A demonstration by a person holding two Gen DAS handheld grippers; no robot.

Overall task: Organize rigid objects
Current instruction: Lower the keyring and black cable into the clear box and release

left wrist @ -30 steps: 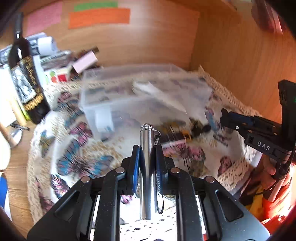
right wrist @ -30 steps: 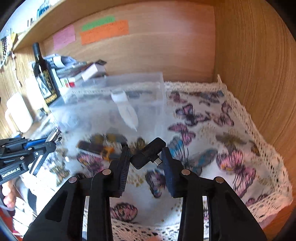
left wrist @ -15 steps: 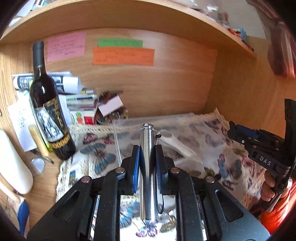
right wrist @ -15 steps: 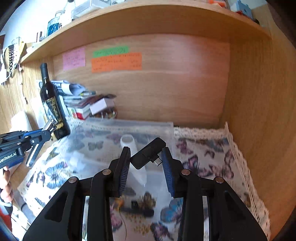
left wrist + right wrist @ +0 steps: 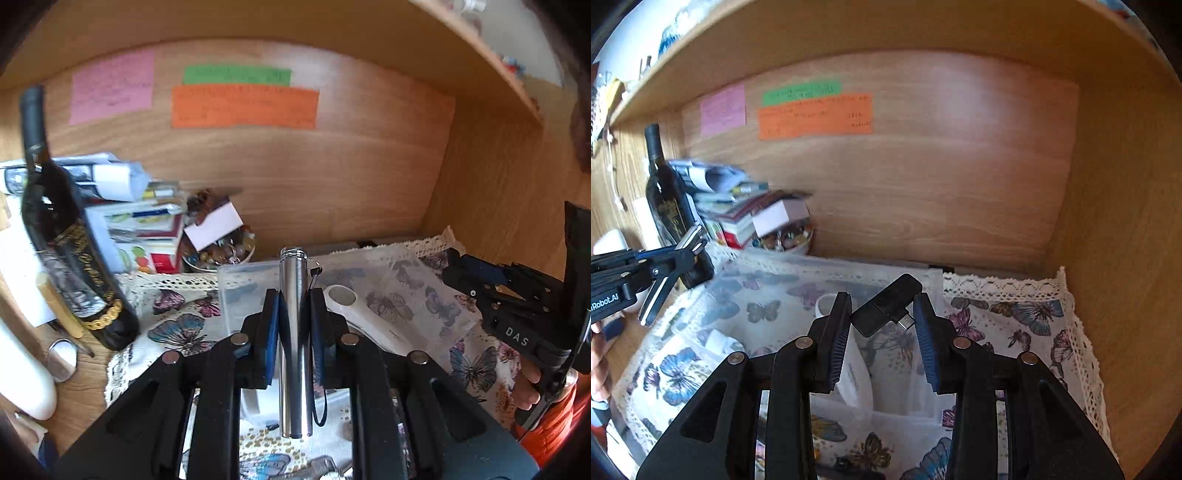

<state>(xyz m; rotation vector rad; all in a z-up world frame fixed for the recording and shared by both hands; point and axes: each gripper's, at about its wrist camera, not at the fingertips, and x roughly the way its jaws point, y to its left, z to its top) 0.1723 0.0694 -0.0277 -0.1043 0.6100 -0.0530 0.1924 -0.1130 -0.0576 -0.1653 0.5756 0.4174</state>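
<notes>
Left gripper (image 5: pixel 293 328) clamped on steel tube (image 5: pixel 293 332), right gripper (image 5: pixel 882 325) on black adapter (image 5: pixel 886 304); both should clear the clear box (image 5: pixel 775 295) wall before releasing inside.

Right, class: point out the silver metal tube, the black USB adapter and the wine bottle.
silver metal tube (image 5: pixel 293 332), left wrist view, middle of its shaft.
black USB adapter (image 5: pixel 886 304), right wrist view, centre of its black body.
wine bottle (image 5: pixel 70 258), left wrist view, on its label.
</notes>
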